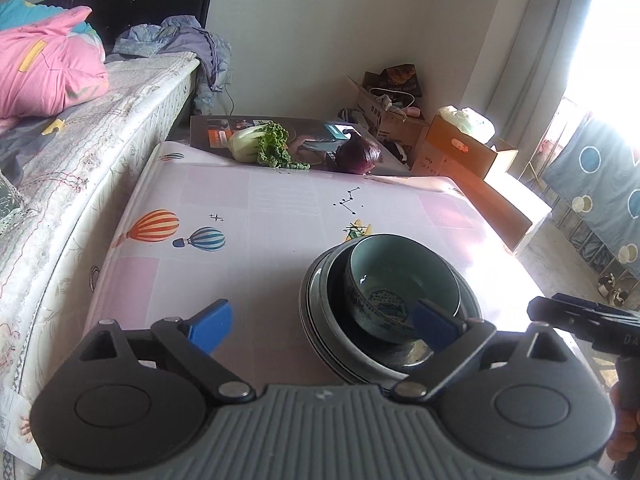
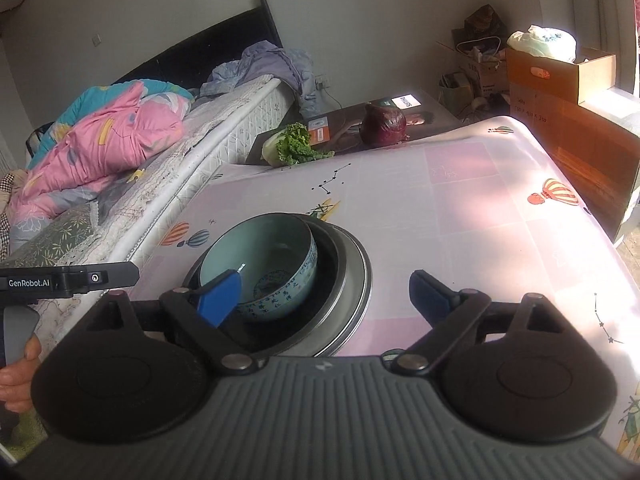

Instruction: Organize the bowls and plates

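While both our grippers, left [image 1: 322,330] and right [image 2: 326,294], gape wide and empty, the bowl [image 1: 400,280] sits stacked on plates [image 2: 356,280] between them.

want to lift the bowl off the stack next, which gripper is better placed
Either, slightly the right: both stand open and empty, but the right gripper has a finger already over the bowl rim; the left gripper sits similarly close.

The bowl [image 2: 276,264] sits in stacked plates [image 2: 352,280] on the table [image 2: 480,216] (bed [image 2: 192,152] alongside).
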`<move>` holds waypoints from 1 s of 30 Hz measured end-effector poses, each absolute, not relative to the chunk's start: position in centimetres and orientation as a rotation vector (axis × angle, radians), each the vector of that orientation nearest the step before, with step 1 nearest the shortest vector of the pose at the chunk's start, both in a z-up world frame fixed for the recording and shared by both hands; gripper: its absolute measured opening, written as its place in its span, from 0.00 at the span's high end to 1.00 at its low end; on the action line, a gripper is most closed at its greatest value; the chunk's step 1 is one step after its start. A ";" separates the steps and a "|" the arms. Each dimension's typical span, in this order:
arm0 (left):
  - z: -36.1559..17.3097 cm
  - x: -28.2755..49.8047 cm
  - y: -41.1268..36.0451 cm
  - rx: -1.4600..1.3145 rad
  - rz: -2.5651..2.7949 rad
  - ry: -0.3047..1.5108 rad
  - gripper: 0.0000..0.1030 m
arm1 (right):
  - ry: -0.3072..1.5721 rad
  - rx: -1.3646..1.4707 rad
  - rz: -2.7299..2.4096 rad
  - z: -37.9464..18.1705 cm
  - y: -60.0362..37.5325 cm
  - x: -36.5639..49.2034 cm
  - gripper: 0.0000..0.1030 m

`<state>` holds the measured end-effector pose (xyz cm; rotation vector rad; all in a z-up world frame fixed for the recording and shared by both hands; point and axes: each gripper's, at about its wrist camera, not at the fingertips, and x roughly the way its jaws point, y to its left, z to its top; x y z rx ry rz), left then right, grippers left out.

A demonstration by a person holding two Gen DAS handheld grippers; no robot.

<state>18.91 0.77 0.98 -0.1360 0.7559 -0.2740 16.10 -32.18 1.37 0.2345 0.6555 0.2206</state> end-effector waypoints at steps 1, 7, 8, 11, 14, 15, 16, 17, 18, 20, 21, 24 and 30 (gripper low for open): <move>1.3 18.3 0.9 -0.136 -0.269 0.751 0.00 | 0.639 0.225 0.221 1.9 -31.9 15.3 0.01; 2.6 15.0 0.3 -0.055 -0.206 0.746 0.00 | 0.594 0.169 0.194 3.7 -30.6 11.0 0.01; 2.7 14.5 0.1 -0.036 -0.195 0.741 0.00 | 0.595 0.161 0.191 3.9 -30.4 10.4 0.01; 2.8 13.3 -0.6 0.010 -0.173 0.721 0.00 | 0.600 0.125 0.184 4.1 -29.5 9.0 0.01; 2.8 12.3 -1.4 0.059 -0.107 0.712 0.00 | 0.614 0.071 0.156 4.4 -28.4 8.0 0.01; 2.7 12.1 -1.7 0.077 -0.093 0.710 0.00 | 0.613 0.055 0.146 4.4 -28.1 7.7 0.01; 2.7 12.0 -1.9 0.094 -0.082 0.707 0.00 | 0.610 0.044 0.136 4.5 -27.9 7.5 0.01; 2.6 12.0 -2.2 0.114 -0.074 0.709 0.00 | 0.605 0.035 0.129 4.6 -27.7 7.2 0.01; 2.6 11.9 -2.4 0.139 -0.074 0.712 0.00 | 0.599 0.027 0.125 4.7 -27.5 6.9 0.01; 2.4 11.9 -3.0 0.187 -0.089 0.718 0.00 | 0.590 0.004 0.110 4.8 -27.1 6.6 0.01; 2.3 11.8 -3.2 0.191 -0.086 0.718 0.00 | 0.587 -0.011 0.098 4.9 -26.9 6.4 0.01; 2.0 11.8 -3.2 0.159 -0.077 0.735 0.00 | 0.591 -0.053 0.066 4.8 -26.5 6.4 0.01; 1.3 12.3 -2.4 0.090 -0.089 0.797 0.00 | 0.636 -0.056 0.022 4.1 -26.6 6.8 0.01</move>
